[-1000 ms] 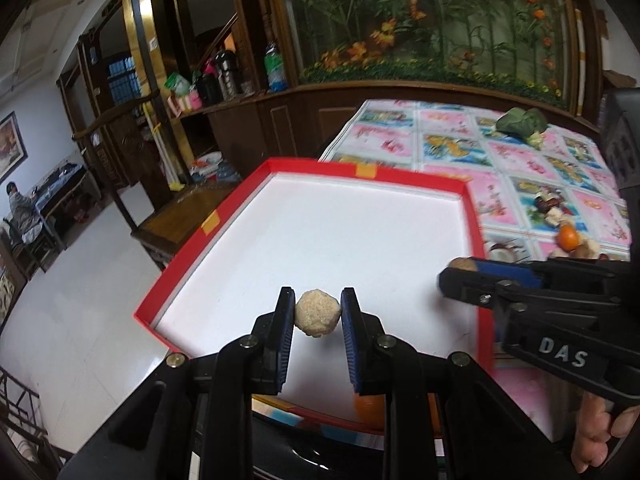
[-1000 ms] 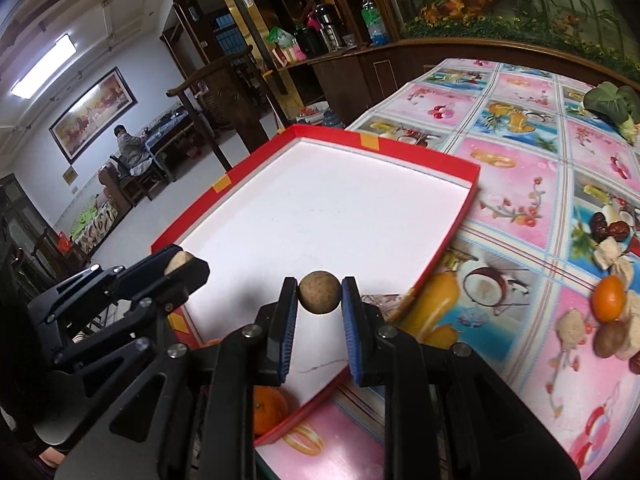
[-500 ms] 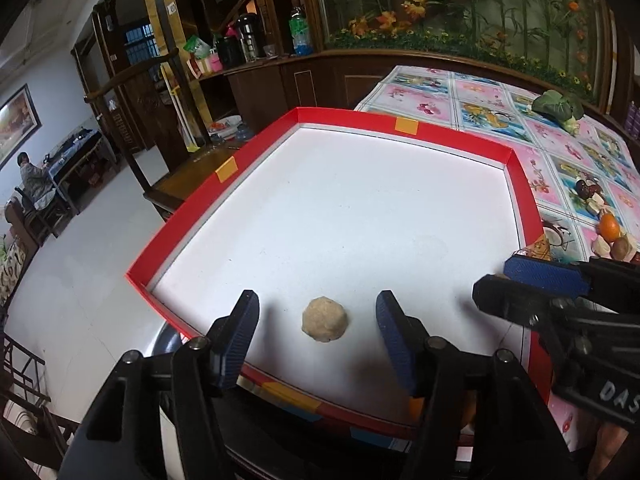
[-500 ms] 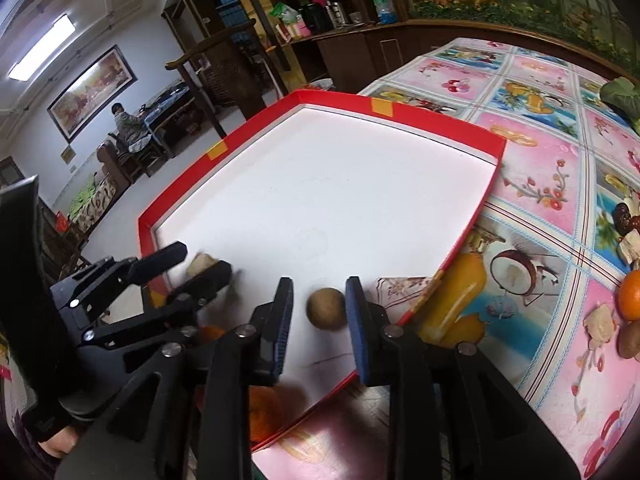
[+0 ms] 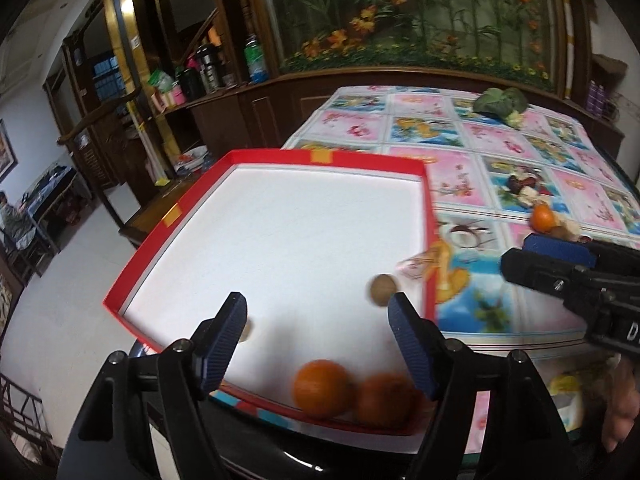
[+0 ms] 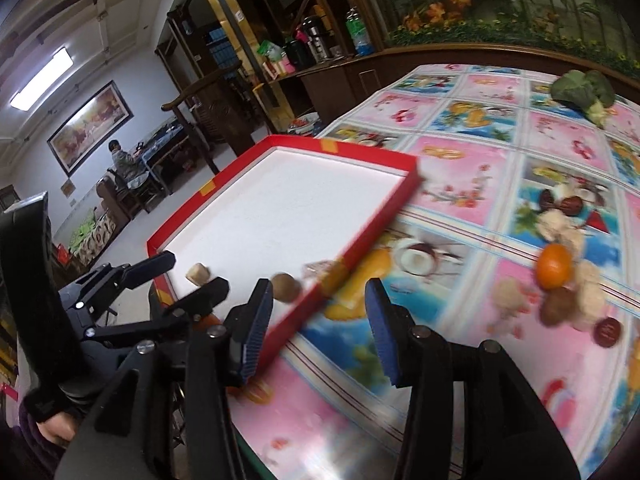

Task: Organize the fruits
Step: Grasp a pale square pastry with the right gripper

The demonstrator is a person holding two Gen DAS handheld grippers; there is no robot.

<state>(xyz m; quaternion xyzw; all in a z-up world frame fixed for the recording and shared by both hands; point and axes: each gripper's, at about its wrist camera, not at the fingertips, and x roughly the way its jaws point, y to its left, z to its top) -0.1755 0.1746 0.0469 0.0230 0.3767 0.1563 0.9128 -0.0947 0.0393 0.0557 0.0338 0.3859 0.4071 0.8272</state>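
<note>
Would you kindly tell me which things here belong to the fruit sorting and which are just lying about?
Job:
red tray
two oranges in it
brown fruit in it
fruit pile on the tablecloth

Lying about:
leafy vegetable
bottles on the shelf

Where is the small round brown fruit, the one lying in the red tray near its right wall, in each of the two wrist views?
Left wrist view: the brown fruit lies right of centre, on the white floor of the red tray, just above the right blue pad.
Right wrist view: the same fruit lies left of centre, low, beside the left blue pad.
Shared landmark: the orange tape patch on the tray's far rim.
</note>
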